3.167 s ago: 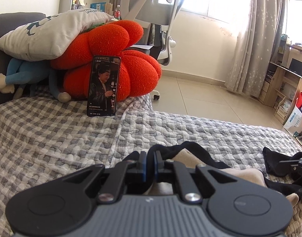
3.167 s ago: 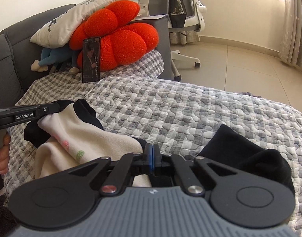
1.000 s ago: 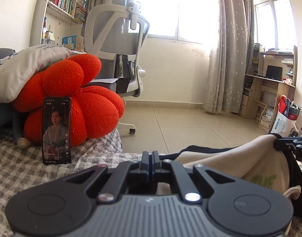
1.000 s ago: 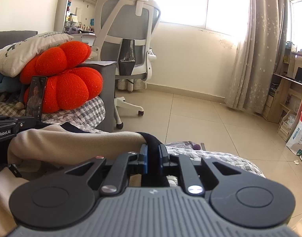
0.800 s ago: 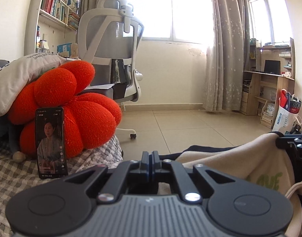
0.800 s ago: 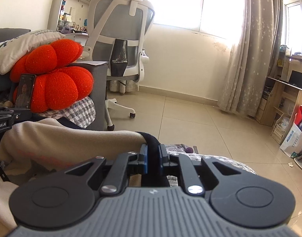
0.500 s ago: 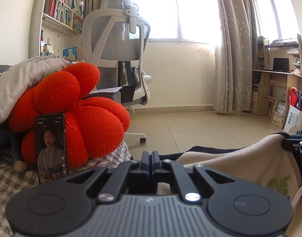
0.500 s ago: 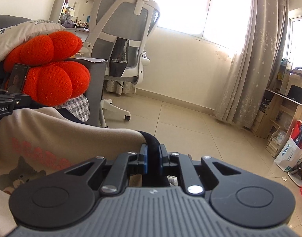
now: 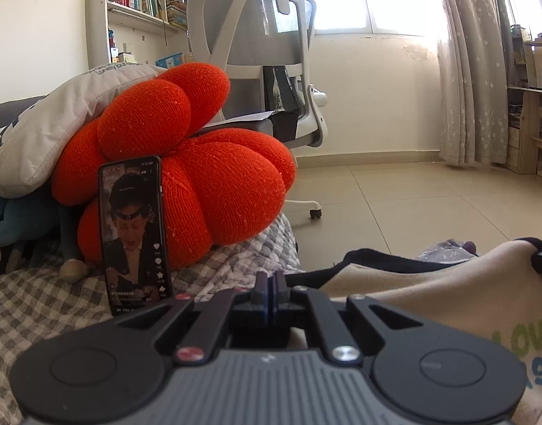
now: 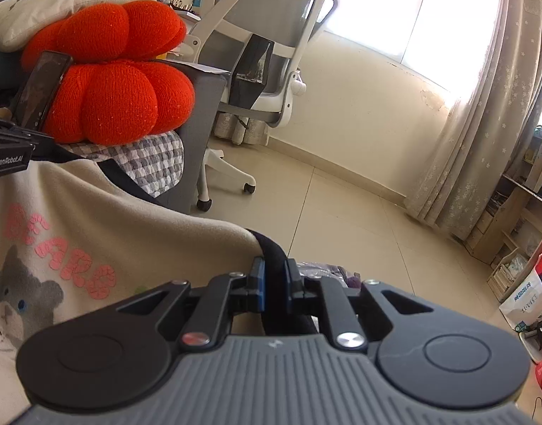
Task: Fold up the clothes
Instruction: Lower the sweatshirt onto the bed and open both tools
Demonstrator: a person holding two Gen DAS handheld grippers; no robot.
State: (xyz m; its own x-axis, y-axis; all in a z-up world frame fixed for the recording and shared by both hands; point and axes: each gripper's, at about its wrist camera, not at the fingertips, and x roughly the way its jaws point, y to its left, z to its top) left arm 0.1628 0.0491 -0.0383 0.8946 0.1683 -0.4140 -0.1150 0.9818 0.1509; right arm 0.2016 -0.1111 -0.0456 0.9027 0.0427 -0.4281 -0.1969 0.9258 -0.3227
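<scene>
Sweatshirt (image 10: 104, 226), formerly bunched on the bed, now hangs spread between both grippers.

Bed with a grey-and-white checked quilt, cushions and a phone on it

The bed (image 9: 40, 311) is covered by a checked quilted cover. A red knitted pumpkin-shaped cushion (image 9: 207, 177) sits on it, with a lit smartphone (image 9: 134, 233) standing upright on the cover and leaning against the cushion. A pale printed pillow (image 9: 51, 120) rests on top of the cushion, and a blue plush toy (image 9: 16, 216) lies beneath the pillow. Beyond the bed's edge is the beige tiled floor (image 9: 412, 205).
</scene>
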